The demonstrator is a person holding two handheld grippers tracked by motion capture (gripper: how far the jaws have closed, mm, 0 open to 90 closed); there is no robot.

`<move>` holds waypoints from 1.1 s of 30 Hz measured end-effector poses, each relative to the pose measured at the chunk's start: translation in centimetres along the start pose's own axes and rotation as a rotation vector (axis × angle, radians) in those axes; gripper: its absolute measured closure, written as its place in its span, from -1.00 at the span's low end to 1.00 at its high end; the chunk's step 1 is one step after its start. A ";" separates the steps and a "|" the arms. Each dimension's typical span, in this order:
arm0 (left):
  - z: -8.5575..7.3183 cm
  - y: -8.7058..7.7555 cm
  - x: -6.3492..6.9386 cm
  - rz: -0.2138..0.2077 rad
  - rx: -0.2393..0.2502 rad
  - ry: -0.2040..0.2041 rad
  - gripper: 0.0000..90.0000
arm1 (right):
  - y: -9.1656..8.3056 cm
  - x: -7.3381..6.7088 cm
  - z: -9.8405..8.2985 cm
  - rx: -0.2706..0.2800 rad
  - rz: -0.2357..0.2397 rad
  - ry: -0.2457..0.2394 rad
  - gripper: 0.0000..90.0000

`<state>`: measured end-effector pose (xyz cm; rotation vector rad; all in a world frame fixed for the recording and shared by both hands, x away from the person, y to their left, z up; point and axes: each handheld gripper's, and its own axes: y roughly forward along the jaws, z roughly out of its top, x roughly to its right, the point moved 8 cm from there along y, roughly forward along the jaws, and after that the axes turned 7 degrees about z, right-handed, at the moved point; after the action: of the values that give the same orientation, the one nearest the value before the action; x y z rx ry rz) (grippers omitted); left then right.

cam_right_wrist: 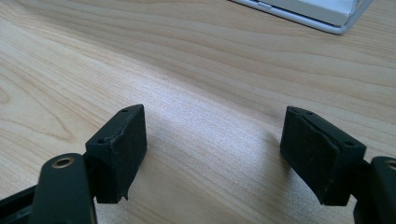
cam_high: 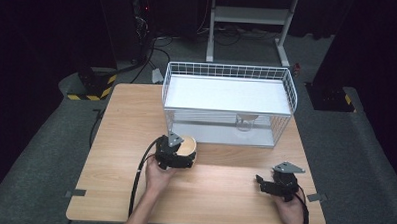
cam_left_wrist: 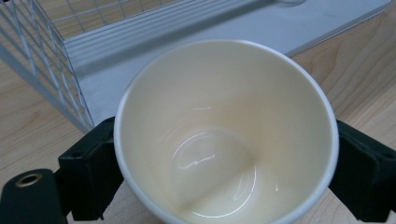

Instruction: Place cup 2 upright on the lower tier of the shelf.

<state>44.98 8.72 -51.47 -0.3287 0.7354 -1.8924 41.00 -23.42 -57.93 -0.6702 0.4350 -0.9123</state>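
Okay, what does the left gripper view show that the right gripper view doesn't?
Left gripper view: an empty cream paper cup sits between the left gripper's jaws, which press on its sides. Behind it are the white wire rack's mesh side and its pale lower shelf.

Right gripper view: the right gripper's jaws stand wide apart over bare wood, with nothing between them.

Both: the wooden table and part of the rack's white base, which in the right gripper view is just a corner at the top edge.
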 end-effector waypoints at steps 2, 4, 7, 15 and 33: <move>0.4 0.2 0.2 -0.006 0.006 0.001 -0.78 | 0.0 0.0 0.0 -0.002 0.001 0.000 -0.49; 0.8 0.3 0.3 -0.008 0.015 -0.012 -0.78 | 0.0 0.0 0.0 0.000 0.000 0.000 -0.49; 1.2 0.6 0.4 -0.001 0.019 -0.027 -0.78 | 0.0 0.0 0.0 0.000 0.001 0.001 -0.49; 2.0 1.1 0.7 -0.008 0.021 -0.027 -0.78 | 0.0 0.0 0.0 0.000 0.000 0.000 -0.49; 3.4 2.6 0.8 0.002 0.013 -0.040 -0.77 | 0.0 0.0 0.0 0.000 0.000 0.001 -0.49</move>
<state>48.38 6.09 -50.56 -0.3565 0.6954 -1.8826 41.01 -23.42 -57.93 -0.6699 0.4358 -0.9122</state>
